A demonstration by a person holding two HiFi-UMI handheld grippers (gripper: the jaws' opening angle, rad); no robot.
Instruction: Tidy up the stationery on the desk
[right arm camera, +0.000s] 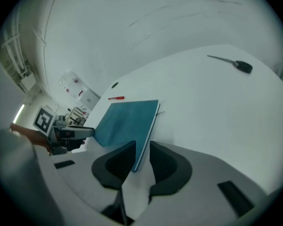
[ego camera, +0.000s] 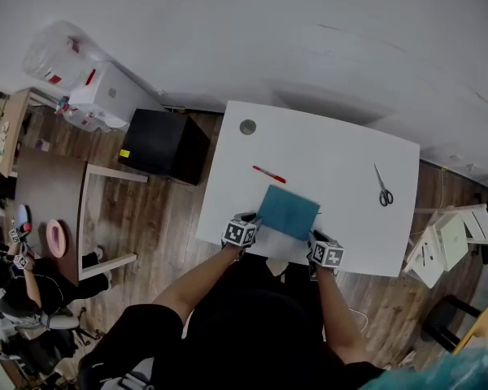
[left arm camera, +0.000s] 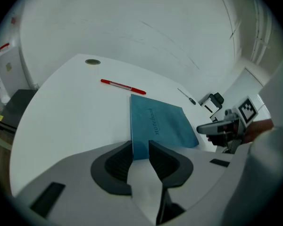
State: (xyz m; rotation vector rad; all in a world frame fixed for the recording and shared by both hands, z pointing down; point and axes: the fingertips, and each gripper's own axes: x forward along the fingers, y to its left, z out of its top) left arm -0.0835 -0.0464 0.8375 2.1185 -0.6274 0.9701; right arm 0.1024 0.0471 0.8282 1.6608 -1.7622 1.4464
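Note:
A blue notebook [ego camera: 289, 210] lies near the front edge of the white desk [ego camera: 342, 153], held at its two near corners. My left gripper [ego camera: 250, 220] is shut on its left corner, where the cover [left arm camera: 160, 124] runs in between the jaws of the left gripper [left arm camera: 140, 149]. My right gripper [ego camera: 315, 242] is shut on the right corner; the notebook [right arm camera: 125, 119] tilts up from the right gripper [right arm camera: 141, 157]. A red pen [ego camera: 269, 174] lies just beyond the notebook. Scissors [ego camera: 384, 188] lie at the right of the desk.
A round cable hole [ego camera: 247, 127] sits in the desk's far left corner. A black cabinet [ego camera: 163, 145] stands left of the desk, a wooden table [ego camera: 53, 193] further left. White folded furniture [ego camera: 451, 238] stands right of the desk. The wall runs behind.

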